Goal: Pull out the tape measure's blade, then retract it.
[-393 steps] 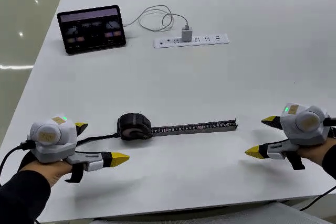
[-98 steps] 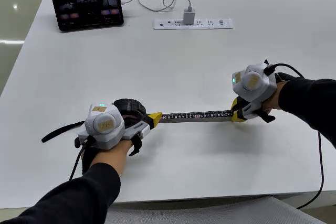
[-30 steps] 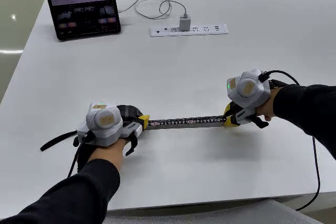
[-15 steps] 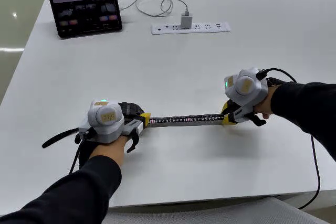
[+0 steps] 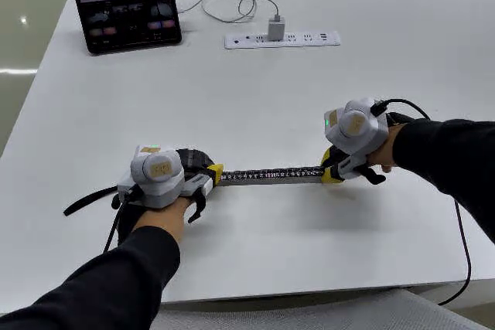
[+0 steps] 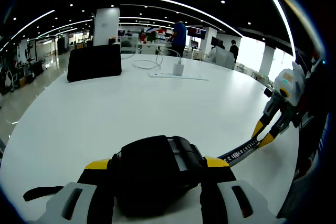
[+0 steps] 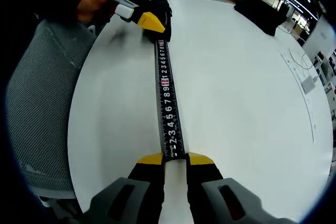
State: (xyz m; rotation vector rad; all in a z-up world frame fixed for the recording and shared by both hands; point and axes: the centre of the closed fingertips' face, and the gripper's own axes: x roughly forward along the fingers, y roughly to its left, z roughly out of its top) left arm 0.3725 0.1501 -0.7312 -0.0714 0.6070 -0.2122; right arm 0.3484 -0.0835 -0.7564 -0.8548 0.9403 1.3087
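Note:
The black tape measure case [image 6: 156, 174] lies on the white table, clamped between the yellow-tipped fingers of my left gripper [image 5: 207, 174] [image 6: 157, 162]. Its dark blade [image 5: 271, 175] [image 7: 167, 98] with white numbers runs flat along the table to the right. My right gripper [image 5: 331, 173] [image 7: 175, 158] is shut on the blade's free end, which sits between its yellow tips. In the head view the case [image 5: 192, 161] is partly hidden behind the left gripper's body. A black wrist strap [image 5: 87, 199] trails left from the case.
A dark tablet [image 5: 128, 15] stands at the table's far left. A white power strip [image 5: 281, 39] with a charger and coiled white cable [image 5: 232, 4] lies at the back centre. A mesh chair [image 7: 50, 103] sits past the near table edge.
The right gripper has moved left along the table toward the case, still holding the blade end, so less blade is out than a second ago. The left gripper holds its place.

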